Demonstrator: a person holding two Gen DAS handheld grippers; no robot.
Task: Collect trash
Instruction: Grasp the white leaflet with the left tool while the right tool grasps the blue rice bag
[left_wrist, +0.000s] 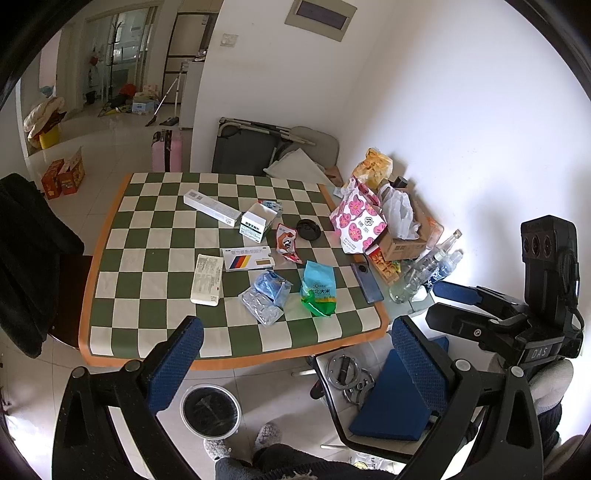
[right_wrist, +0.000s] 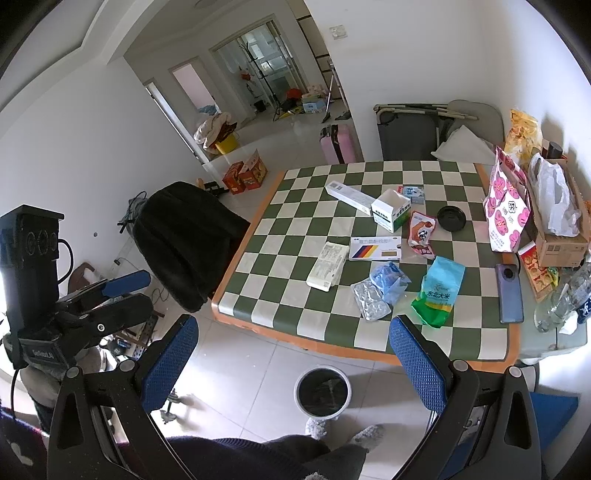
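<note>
Litter lies on the green-and-white checked table (left_wrist: 122, 295) (right_wrist: 280, 236): a green-blue rice bag (left_wrist: 319, 288) (right_wrist: 439, 291), a red snack wrapper (left_wrist: 287, 243) (right_wrist: 421, 234), crumpled blue plastic (left_wrist: 271, 286) (right_wrist: 388, 278), a silver blister pack (left_wrist: 260, 308) (right_wrist: 371, 302) and several medicine boxes (left_wrist: 249, 258) (right_wrist: 375, 248). A black-lined trash bin (left_wrist: 210, 411) (right_wrist: 322, 393) stands on the floor by the table's near edge. My left gripper (left_wrist: 295, 343) and right gripper (right_wrist: 293, 347) both hover open and empty, short of the table, above the bin.
A phone (left_wrist: 365, 280) (right_wrist: 509, 291), a pink floral bag (left_wrist: 360, 218), a cardboard box and clear bottles (left_wrist: 424, 277) crowd the table's right side. A chair draped in black cloth (right_wrist: 184, 240) stands left. A blue-cushioned stool (left_wrist: 391, 406) sits right of the bin.
</note>
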